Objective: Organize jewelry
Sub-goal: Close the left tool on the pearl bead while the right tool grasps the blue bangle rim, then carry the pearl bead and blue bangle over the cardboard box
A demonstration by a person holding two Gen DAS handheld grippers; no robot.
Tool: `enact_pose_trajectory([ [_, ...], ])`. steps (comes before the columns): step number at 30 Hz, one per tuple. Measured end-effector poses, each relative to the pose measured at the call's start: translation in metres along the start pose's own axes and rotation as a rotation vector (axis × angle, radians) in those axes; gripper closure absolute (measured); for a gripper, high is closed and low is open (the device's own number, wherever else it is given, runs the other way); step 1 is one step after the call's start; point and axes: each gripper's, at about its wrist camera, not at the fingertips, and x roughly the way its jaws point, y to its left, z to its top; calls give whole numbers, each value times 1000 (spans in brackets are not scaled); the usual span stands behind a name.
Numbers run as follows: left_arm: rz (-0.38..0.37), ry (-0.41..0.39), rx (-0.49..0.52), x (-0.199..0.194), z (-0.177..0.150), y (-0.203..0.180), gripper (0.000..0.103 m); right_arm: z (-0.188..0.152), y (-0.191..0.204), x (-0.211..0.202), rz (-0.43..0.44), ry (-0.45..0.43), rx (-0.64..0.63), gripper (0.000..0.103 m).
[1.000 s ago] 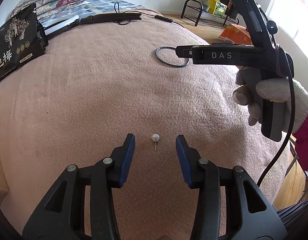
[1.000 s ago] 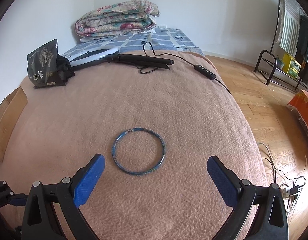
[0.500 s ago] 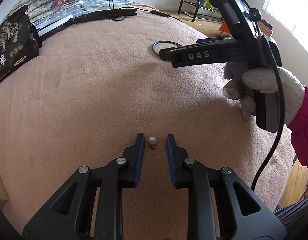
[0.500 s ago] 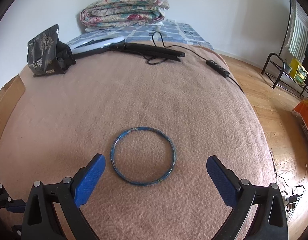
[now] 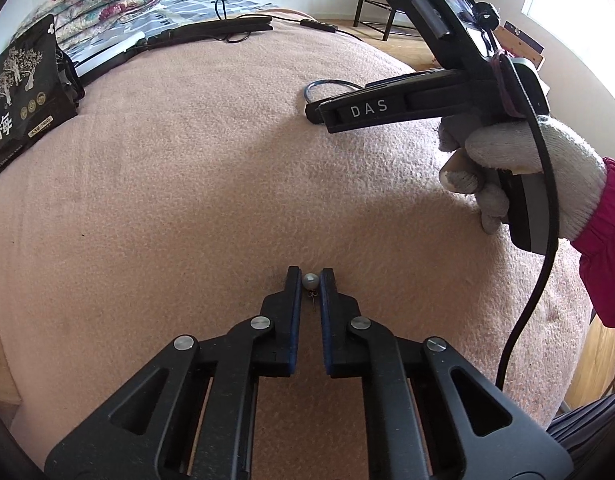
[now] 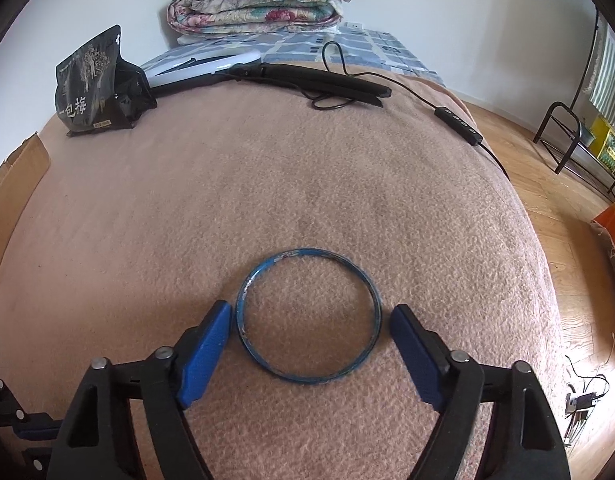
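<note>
A small pearl stud earring (image 5: 310, 281) lies on the pink blanket (image 5: 187, 200). My left gripper (image 5: 309, 280) is shut on its pearl, the pin pointing back between the pads. A blue bangle (image 6: 308, 313) lies flat on the blanket (image 6: 267, 184); part of its rim also shows in the left wrist view (image 5: 327, 84), behind the right gripper's body. My right gripper (image 6: 309, 318) is open, its two fingers on either side of the bangle, close to its rim and apart from it.
A black snack bag (image 6: 91, 84) stands at the far left of the bed. A black folded stand with a cable (image 6: 307, 80) and a folded quilt (image 6: 259, 0) lie at the far end. The bed edge and wooden floor (image 6: 567, 208) are to the right.
My left gripper has closed from wide open onto the pearl earring. My right gripper has moved forward and narrowed, its fingers now flanking the bangle.
</note>
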Motion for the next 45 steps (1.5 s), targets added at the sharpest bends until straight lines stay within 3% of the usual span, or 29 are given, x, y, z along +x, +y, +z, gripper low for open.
enact_pose_trajectory([
  [14, 8, -22, -17, -12, 2, 5, 96, 3, 2, -17, 0, -21, 10, 29],
  [24, 2, -84, -28, -48, 3, 10, 96, 5, 14, -54, 5, -59, 8, 29],
  [36, 42, -162, -81, -105, -10, 42, 96, 3, 48, -101, 17, -112, -1, 29],
  [45, 95, -218, -154, -150, -30, 88, 96, 21, 106, -123, 64, -168, -55, 29],
])
